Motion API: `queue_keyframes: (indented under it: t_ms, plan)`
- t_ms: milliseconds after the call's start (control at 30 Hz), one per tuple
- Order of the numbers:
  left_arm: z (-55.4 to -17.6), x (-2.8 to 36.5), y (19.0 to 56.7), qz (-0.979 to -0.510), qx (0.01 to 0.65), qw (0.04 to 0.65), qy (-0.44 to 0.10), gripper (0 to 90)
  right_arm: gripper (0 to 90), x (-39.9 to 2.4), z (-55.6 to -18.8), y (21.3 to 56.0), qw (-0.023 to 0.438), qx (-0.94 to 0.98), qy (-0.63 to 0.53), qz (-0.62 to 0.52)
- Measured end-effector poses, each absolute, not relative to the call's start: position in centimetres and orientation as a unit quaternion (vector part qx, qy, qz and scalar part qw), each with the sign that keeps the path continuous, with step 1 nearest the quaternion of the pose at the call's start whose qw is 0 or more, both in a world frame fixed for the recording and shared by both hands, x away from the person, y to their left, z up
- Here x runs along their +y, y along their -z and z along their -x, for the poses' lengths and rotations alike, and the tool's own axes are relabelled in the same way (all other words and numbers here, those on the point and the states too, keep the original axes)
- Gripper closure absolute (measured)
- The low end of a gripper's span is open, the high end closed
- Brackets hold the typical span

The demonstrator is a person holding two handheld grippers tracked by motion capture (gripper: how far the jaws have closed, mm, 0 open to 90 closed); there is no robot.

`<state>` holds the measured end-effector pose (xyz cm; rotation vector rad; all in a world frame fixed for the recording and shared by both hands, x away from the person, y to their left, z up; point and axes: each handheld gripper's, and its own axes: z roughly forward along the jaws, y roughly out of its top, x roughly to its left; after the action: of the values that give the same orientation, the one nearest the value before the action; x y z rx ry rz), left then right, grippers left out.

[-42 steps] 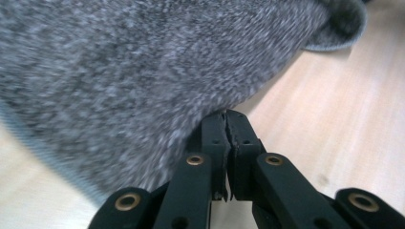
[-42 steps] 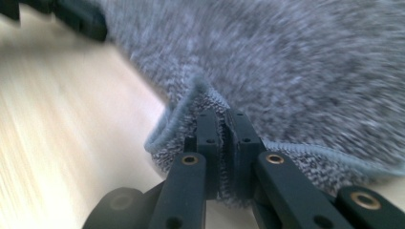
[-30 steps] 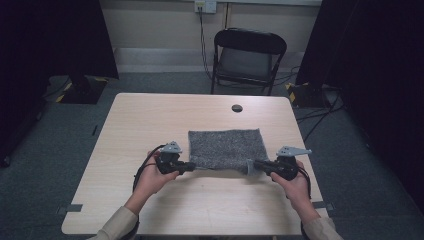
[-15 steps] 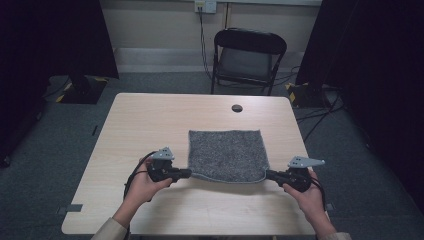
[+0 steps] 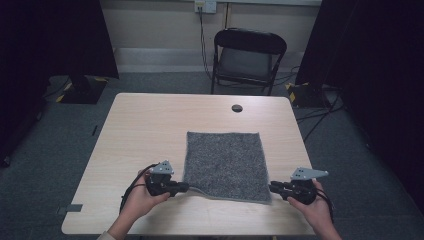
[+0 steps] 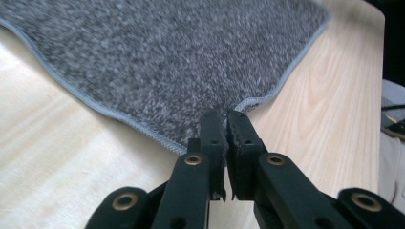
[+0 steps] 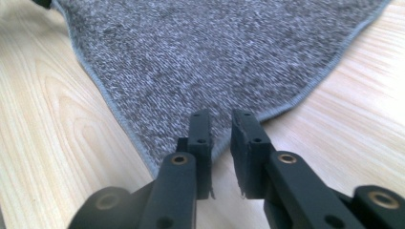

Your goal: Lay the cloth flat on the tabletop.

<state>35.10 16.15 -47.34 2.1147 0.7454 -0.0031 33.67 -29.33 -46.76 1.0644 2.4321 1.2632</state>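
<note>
One grey cloth (image 5: 226, 165) lies spread flat on the near half of the single wooden table (image 5: 150, 125), its two near corners toward the person. Two grippers work it, one at each near corner. The left gripper (image 5: 184, 187) sits at the near left corner; in the left gripper view its jaws have just been opening and stand only a narrow slit apart, the cloth's corner (image 6: 224, 119) right at their tips and perhaps still nipped there, though I cannot tell for certain. The right gripper (image 5: 272, 187) is at the near right corner; its jaws have just been opening too, with a clear gap, the corner (image 7: 217, 143) lying loose beneath them. One round black grommet (image 5: 237, 108) sits in the far tabletop, and one folding chair (image 5: 247, 57) stands beyond the table.
</note>
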Motion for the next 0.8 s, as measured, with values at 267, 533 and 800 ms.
queue_keyframes:
  t_ms: [267,533,800]
  plan:
    - [-35.4,16.5,46.2,-0.841,0.290,0.457,-0.022,60.5,72.0,-29.5,-34.0,45.8,0.119,0.817,-0.434,-0.361]
    - [-36.9,15.9,46.3,-0.838,0.298,0.453,-0.069,41.8,70.2,-28.2,-34.7,46.6,0.117,0.830,-0.423,-0.343]
    - [-37.1,14.6,48.9,-0.863,0.289,0.410,-0.062,38.5,69.7,-27.1,-35.4,47.8,0.106,0.854,-0.393,-0.324]
